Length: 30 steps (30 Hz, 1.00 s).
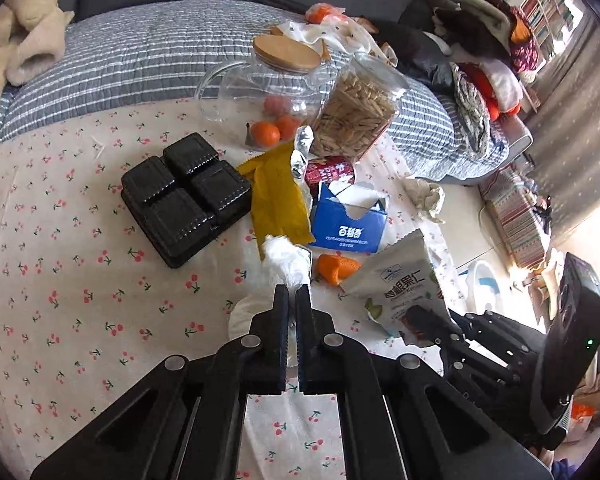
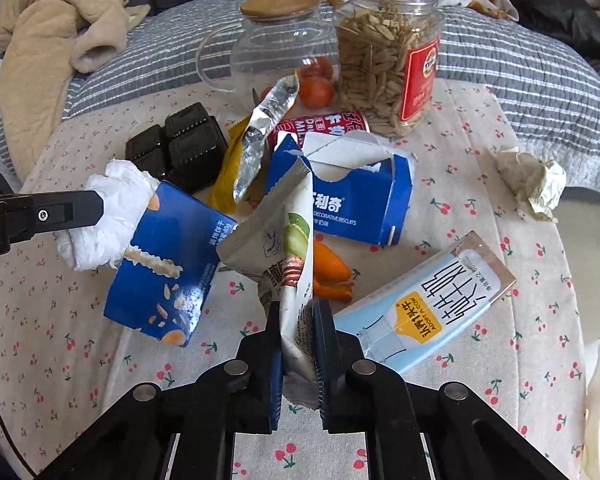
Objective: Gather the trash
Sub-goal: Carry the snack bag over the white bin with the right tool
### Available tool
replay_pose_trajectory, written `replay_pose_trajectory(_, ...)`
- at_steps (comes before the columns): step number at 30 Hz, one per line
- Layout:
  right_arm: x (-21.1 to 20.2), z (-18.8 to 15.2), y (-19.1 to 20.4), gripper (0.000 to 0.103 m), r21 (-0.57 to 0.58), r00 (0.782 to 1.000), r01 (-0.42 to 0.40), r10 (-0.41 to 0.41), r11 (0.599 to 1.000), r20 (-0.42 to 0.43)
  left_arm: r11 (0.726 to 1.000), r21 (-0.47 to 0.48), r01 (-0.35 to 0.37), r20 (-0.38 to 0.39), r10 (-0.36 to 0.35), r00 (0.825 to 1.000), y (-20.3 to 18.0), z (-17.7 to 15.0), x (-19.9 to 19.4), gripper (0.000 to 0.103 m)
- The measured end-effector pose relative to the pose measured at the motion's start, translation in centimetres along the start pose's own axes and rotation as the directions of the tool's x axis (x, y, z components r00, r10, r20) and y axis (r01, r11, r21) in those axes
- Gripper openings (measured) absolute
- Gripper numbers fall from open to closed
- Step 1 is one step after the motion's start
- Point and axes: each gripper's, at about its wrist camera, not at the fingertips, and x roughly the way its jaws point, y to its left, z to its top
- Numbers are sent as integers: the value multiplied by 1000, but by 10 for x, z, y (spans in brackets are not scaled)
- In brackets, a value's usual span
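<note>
My left gripper point(image 1: 292, 292) is shut on a crumpled white tissue point(image 1: 287, 262) held above the cherry-print tablecloth point(image 1: 80, 280). In the right wrist view it comes in from the left point(image 2: 98, 206) with the tissue point(image 2: 108, 216) bunched at its tip. My right gripper point(image 2: 298, 314) is shut on the lower edge of a grey-white snack pouch point(image 2: 288, 240), which stands up between the pads. The left wrist view shows the same pouch point(image 1: 400, 280) and the right gripper point(image 1: 430, 318) at the right. A blue oat-biscuit box point(image 2: 168, 272) sits just beside the tissue.
Around lie a torn blue biscuit box point(image 2: 352, 204), a milk carton point(image 2: 432, 300), orange peel point(image 2: 332, 272), a crumpled paper point(image 2: 532, 184), silver point(image 2: 260, 136) and yellow point(image 1: 276, 196) wrappers and a red pack point(image 2: 320, 124). A black tray point(image 1: 184, 196), glass teapot point(image 2: 276, 40) and seed jar point(image 2: 384, 64) stand behind.
</note>
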Motion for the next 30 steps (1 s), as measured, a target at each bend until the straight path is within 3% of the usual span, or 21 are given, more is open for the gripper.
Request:
replay_pose_trajectory(4, -6, -1, -3, 11, 11, 1000, -10, 10, 1000, 6, 997, 82, 1, 81, -8, 997, -20, -2, -25, 2)
replay_pose_trajectory(14, -26, -1, -17, 11, 44, 999, -26, 24, 999, 38, 995, 85, 55, 86, -63, 994, -40, -2, -34, 2)
replay_pose_trajectory(30, -78, -20, -87, 11, 199, 995, -60, 42, 978, 93, 975, 157, 155, 21, -160, 987, -130, -16, -7, 2)
